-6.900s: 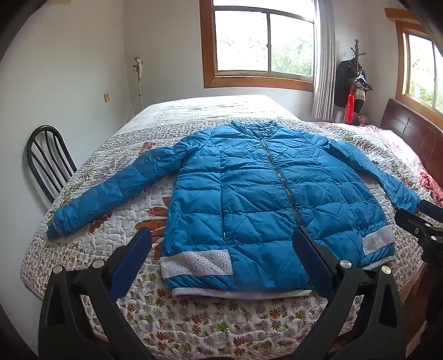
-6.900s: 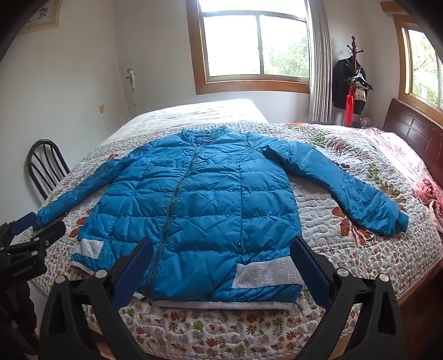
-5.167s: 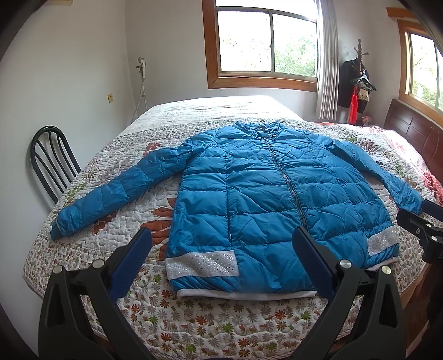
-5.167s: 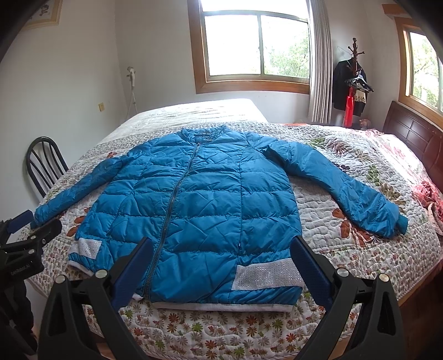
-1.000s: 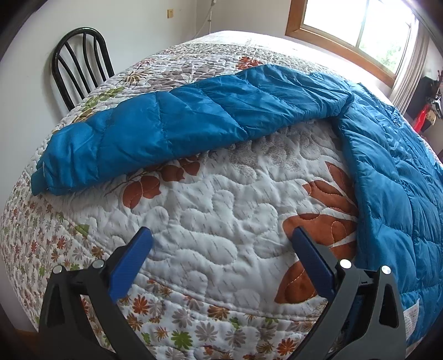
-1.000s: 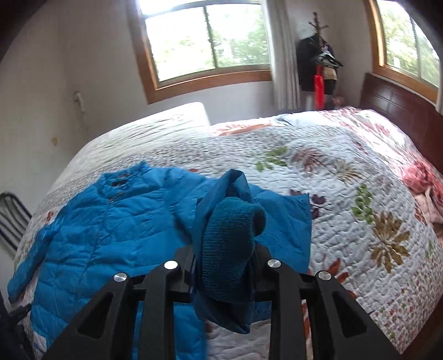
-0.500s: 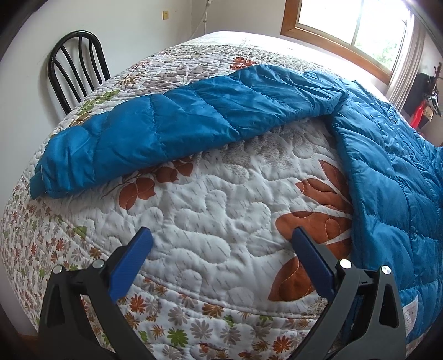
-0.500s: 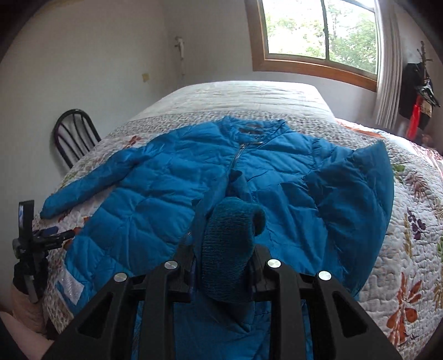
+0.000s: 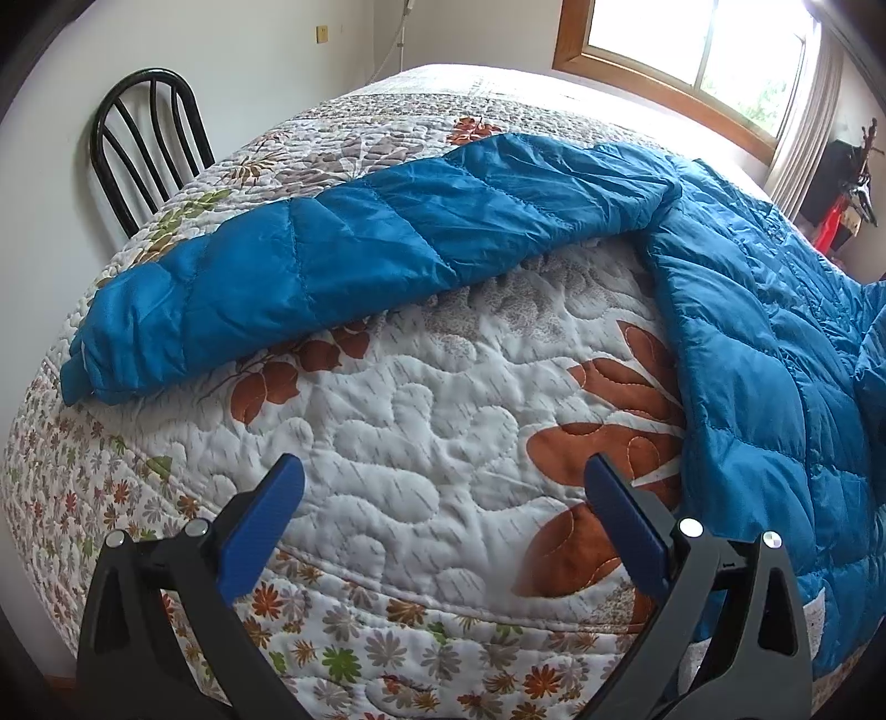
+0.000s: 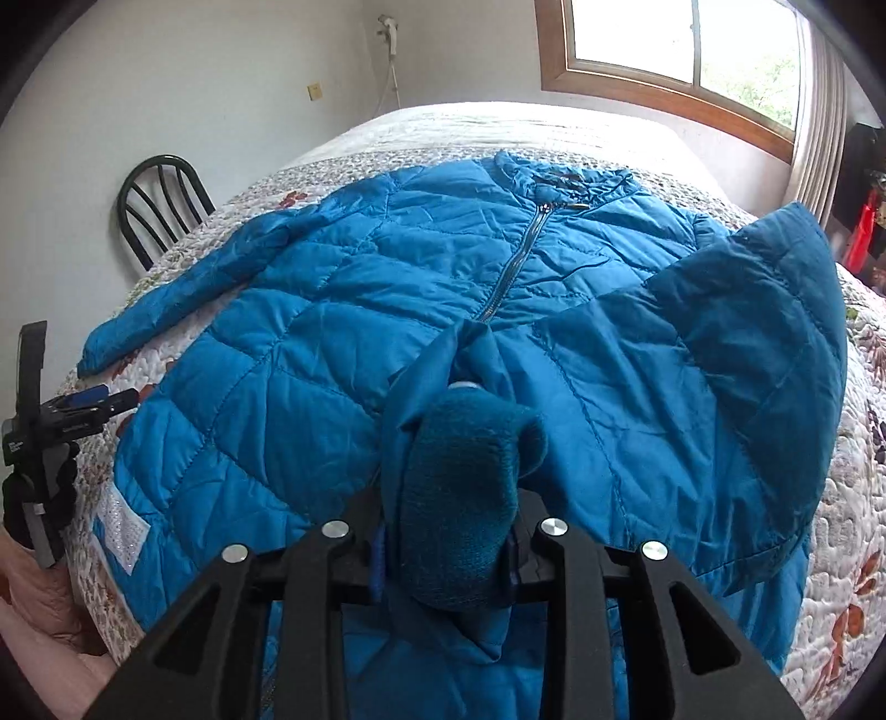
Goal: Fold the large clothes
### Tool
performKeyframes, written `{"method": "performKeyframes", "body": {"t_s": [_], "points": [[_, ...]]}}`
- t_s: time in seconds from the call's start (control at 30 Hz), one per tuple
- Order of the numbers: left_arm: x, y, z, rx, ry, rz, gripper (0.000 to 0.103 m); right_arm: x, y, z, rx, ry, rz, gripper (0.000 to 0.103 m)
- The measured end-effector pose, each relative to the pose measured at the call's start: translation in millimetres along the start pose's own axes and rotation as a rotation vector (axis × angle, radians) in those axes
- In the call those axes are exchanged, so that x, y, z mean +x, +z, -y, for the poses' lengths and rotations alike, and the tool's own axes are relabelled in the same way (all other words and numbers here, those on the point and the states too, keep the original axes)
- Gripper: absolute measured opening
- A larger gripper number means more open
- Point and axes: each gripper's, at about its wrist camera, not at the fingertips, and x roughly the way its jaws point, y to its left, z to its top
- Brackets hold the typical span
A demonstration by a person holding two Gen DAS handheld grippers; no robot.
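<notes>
A blue quilted jacket (image 10: 343, 310) lies front up on the floral quilted bed (image 9: 421, 443). My right gripper (image 10: 451, 545) is shut on the knit cuff (image 10: 459, 487) of the jacket's right sleeve (image 10: 736, 354) and holds it over the middle of the jacket, so the sleeve is folded across the body. My left gripper (image 9: 443, 509) is open and empty, low over the quilt near the bed's edge. The jacket's other sleeve (image 9: 354, 249) lies stretched out ahead of it, its cuff end (image 9: 88, 360) at the left. The left gripper also shows in the right wrist view (image 10: 83, 407).
A black metal chair (image 9: 147, 149) stands against the wall by the bed's left side. A wooden-framed window (image 10: 681, 50) is behind the bed. Dark clothes and a red item (image 9: 836, 221) hang on a coat stand at the right.
My right gripper has carried the cuff further left over the jacket body, folding the sleeve across it. My left gripper has shifted slightly along the bed's edge and stays open.
</notes>
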Motion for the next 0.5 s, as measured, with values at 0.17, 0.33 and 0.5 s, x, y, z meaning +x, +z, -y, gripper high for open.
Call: {"method": "performKeyframes", "body": {"t_s": [0.17,0.33,0.5], "points": [[5.9,-3.4,0.7,0.006,0.011,-0.014,0.100,-0.9,-9.2,-0.1,0.015,0.051,-0.033,0.044],[-5.3,-1.6,4.9,0.002,0.011,-0.004,0.100,-33.8,-26.1,4.8,0.055,0.151,-0.012,0.053],[-43.6,9.1,39.6,0.063,-0.070,0.081,0.100,-71.3,-40.1,22.0,0.092,0.098,0.060,0.055]]}}
